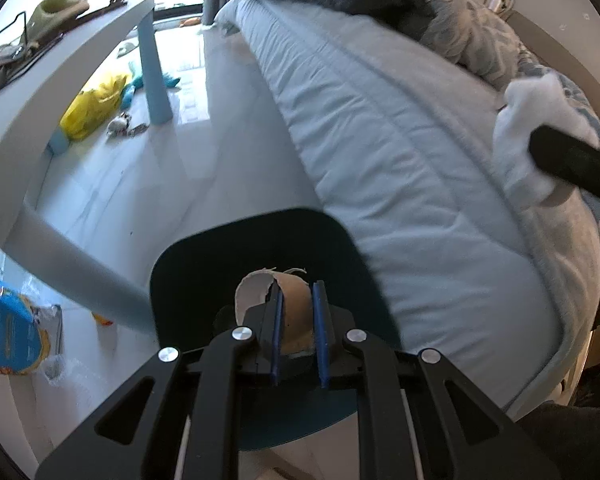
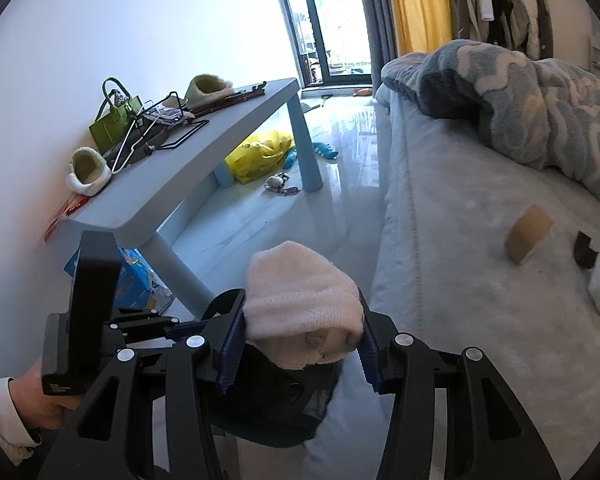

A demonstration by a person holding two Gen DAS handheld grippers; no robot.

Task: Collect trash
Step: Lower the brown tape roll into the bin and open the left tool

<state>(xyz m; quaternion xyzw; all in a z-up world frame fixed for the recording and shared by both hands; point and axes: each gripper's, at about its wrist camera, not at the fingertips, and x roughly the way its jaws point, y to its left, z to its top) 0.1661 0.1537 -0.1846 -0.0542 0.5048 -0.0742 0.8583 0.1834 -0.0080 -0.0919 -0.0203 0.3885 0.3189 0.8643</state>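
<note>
We see a glossy white floor between a pale blue worktop and a quilted bed. Our left gripper has its fingers clamped on a torn cardboard tube above a dark bin. Our right gripper squeezes a wad of white cloth (fuzzy, sock-like). On the bed lies another cardboard piece; the bin's inside is hidden.

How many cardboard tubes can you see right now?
2. One cardboard tube is clamped in the left tool above the dark bin; the other tube lies loose on the bed. More could be hidden under the blanket.
</note>
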